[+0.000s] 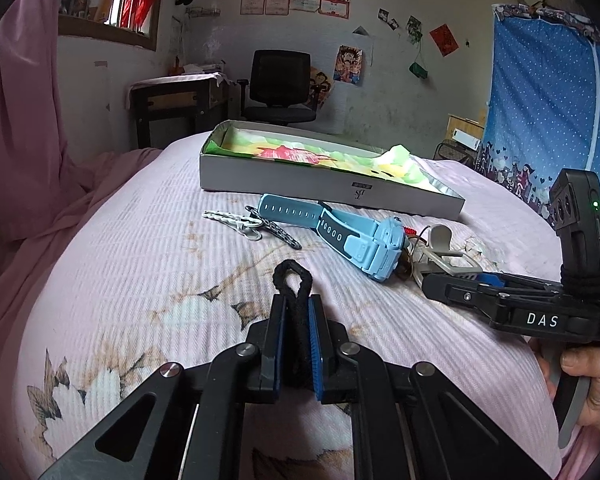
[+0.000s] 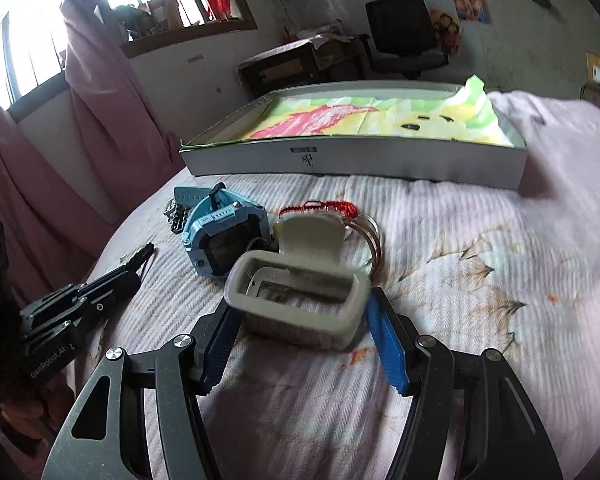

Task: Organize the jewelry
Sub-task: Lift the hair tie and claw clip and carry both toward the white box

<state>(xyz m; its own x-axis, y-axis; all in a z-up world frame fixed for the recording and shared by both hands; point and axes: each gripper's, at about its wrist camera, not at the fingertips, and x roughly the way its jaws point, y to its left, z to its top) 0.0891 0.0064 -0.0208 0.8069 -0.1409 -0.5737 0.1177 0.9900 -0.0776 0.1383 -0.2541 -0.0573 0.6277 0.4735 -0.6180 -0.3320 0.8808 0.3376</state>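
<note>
Now, jewelry sorting on a pink quilted bed (image 1: 148, 272).
Left tool (image 1: 296, 300) clamps a black fabric loop (image 1: 293, 280); right tool (image 2: 300, 312) stands apart around a beige open case (image 2: 300, 300), at 12 o'clock.

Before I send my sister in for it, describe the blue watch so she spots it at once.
On the pink bedspread, look just in front of the long grey box. The watch lies there among small trinkets, the only chunky light-blue piece.

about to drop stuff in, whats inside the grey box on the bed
The grey box holds only a crumpled lining paper printed in green, yellow and red, one corner poking over the rim. No jewelry lies on it. Whatever is under the paper is hidden.
</note>
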